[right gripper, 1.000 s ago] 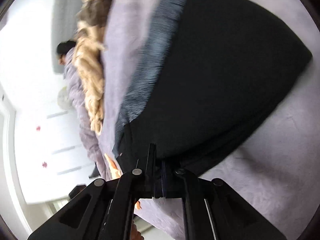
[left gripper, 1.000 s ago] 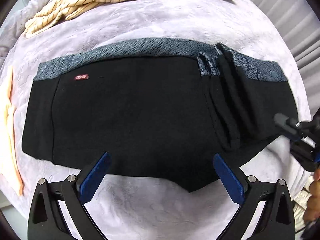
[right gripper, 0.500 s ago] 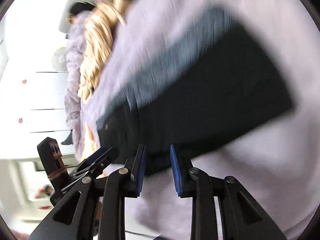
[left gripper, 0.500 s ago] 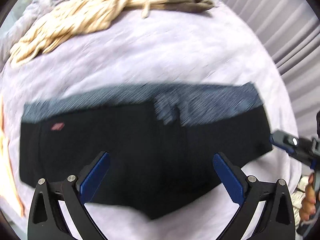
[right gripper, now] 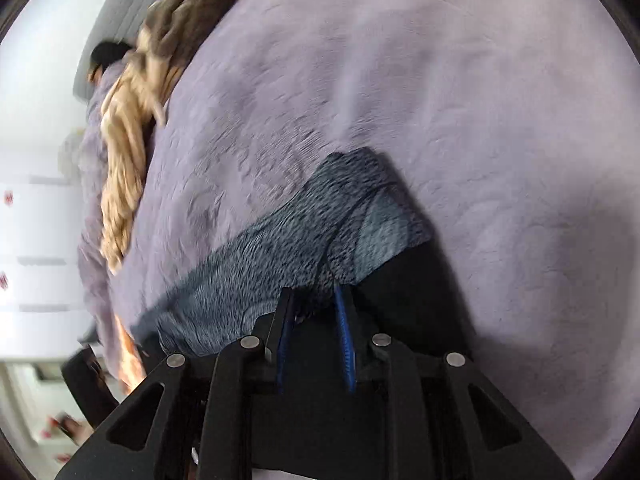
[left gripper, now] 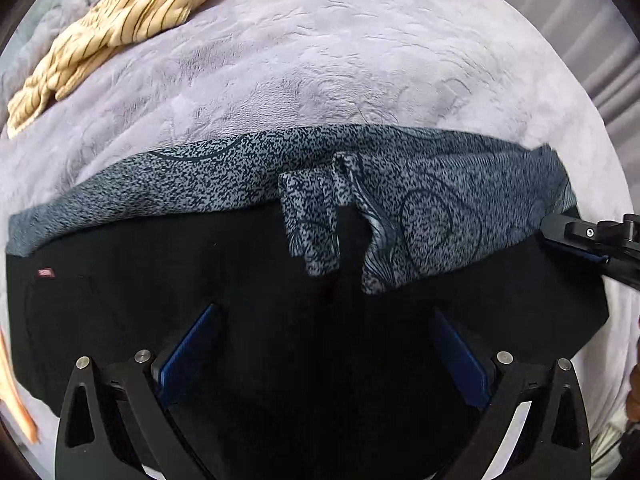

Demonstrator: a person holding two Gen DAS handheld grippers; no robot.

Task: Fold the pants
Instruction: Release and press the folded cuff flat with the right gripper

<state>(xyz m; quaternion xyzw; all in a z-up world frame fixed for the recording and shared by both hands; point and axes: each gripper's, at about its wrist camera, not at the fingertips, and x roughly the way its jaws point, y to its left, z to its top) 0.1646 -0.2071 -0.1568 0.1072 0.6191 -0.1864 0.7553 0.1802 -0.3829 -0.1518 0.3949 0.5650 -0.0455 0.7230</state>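
Black pants (left gripper: 160, 288) with a grey speckled band (left gripper: 192, 184) lie folded flat across the lilac blanket (left gripper: 320, 60). A small red label (left gripper: 45, 273) sits at their left end. My left gripper (left gripper: 324, 344) is open, low over the black cloth near its front edge, jaws wide apart. My right gripper (right gripper: 314, 320) is narrowly open over the right end of the pants (right gripper: 280, 256), with speckled cloth between the blue pads (right gripper: 344, 332); it also shows at the right edge of the left wrist view (left gripper: 580, 240). A puckered fold (left gripper: 320, 224) stands at mid band.
A cream striped garment (left gripper: 120, 20) lies bunched at the far left of the blanket, with a brown one (right gripper: 188, 12) beside it. An orange cloth (left gripper: 16, 392) edges the near left. Grey curtains (left gripper: 616, 40) hang at the right.
My right gripper let go of the pants' right end, opened, and now sits partly closed over the speckled band. My left gripper moved forward over the black cloth, still open.
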